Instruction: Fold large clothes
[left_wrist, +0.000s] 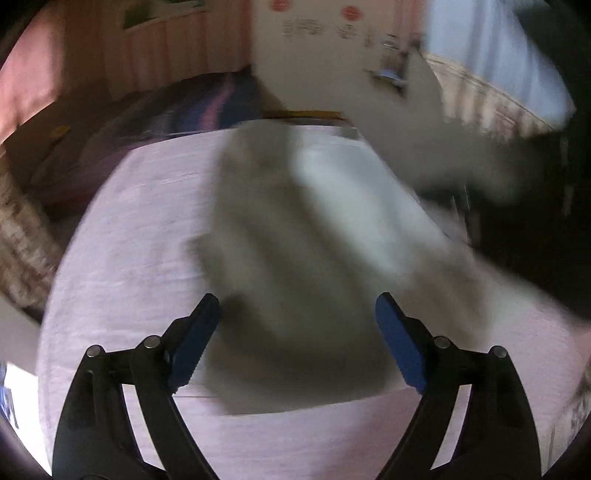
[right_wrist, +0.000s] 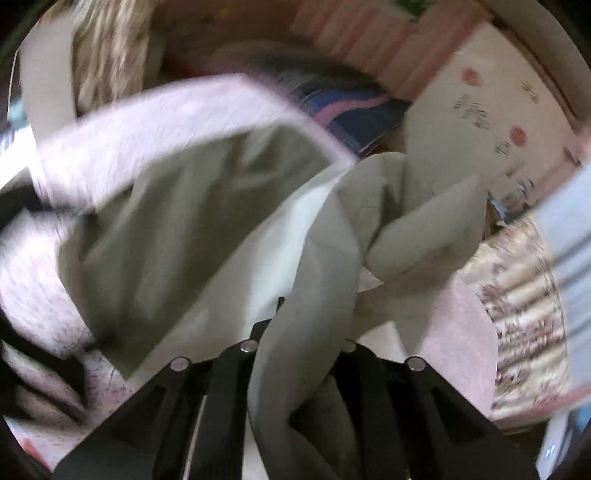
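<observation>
Two blue ribbed pads (left_wrist: 397, 341) tip the left gripper (left_wrist: 297, 339), and its jaws stand spread wide with nothing between them, hovering over the near end of a grey-green garment (left_wrist: 295, 258). The cloth looks thin, matte and smooth; in the left wrist view it lies as a long flat band running from 6 o'clock toward 12 o'clock on a pale pink sheet (left_wrist: 147, 221) with a fine crinkled weave. Motion blur softens its edges.

The right gripper (right_wrist: 306, 332) is clenched on a fold of the same garment (right_wrist: 184, 240), which bunches up between its black fingers and drapes down over them. From there the fabric spreads toward 10 o'clock in broad creases, and a twisted part rises toward 1 o'clock. Pink sheet shows at 9 o'clock and 3 o'clock. A striped blue-and-pink blanket (right_wrist: 343, 103) lies at 12 o'clock.
</observation>
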